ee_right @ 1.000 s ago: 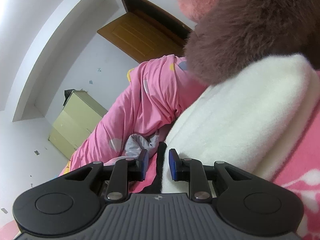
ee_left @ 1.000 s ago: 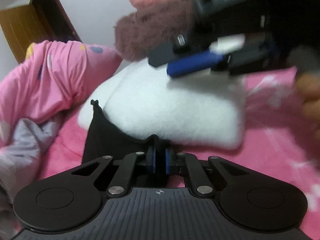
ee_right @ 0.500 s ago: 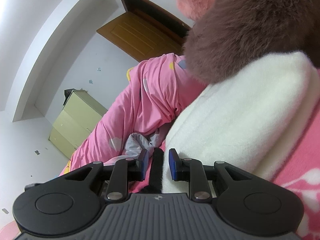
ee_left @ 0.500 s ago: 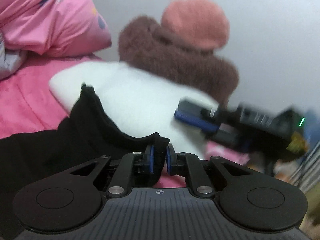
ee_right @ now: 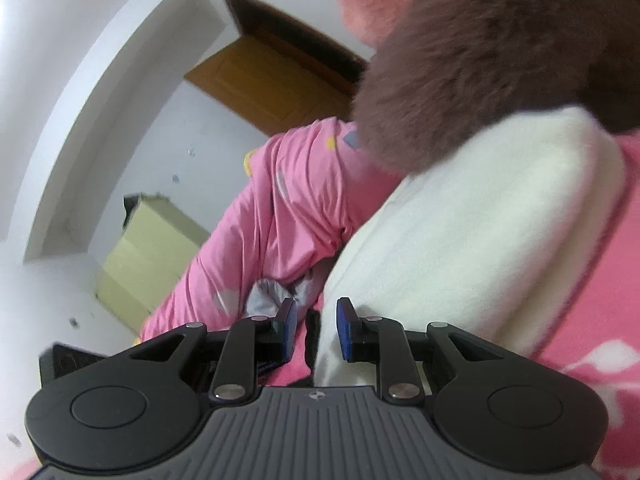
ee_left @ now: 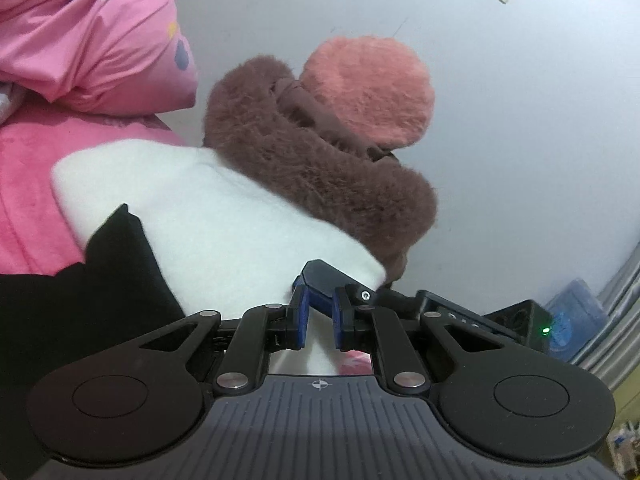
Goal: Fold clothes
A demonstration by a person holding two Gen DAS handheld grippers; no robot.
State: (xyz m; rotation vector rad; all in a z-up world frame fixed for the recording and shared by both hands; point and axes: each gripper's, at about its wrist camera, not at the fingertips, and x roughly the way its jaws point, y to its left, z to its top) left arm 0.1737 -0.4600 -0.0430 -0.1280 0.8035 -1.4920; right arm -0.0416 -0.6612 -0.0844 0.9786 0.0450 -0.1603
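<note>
A thick white fleece garment (ee_left: 224, 216) lies folded on the pink bed. A black garment (ee_left: 100, 300) drapes over its near left edge. My left gripper (ee_left: 320, 320) hovers at the fleece's near corner, jaws a narrow gap apart. White fabric shows in that gap, and I cannot tell whether the pads press it. Straight ahead, one finger (ee_left: 324, 274) of the other gripper rests on that same corner. My right gripper (ee_right: 316, 328) is closed partway on the edge of the white fleece (ee_right: 480, 216), with a black cloth strip (ee_right: 313, 332) beside it.
A brown furry garment (ee_left: 320, 168) and a pink furry one (ee_left: 368, 92) are piled behind the white fleece, against the wall. A bunched pink quilt (ee_right: 288, 220) lies further along the bed sheet (ee_left: 24, 200). A wooden door (ee_right: 272, 80) and a pale cabinet (ee_right: 148, 256) stand beyond.
The left gripper rolled and swung right. The black garment it pinched now lies left of its jaws, and the right gripper now sits straight ahead of them. The right gripper's view is unchanged.
</note>
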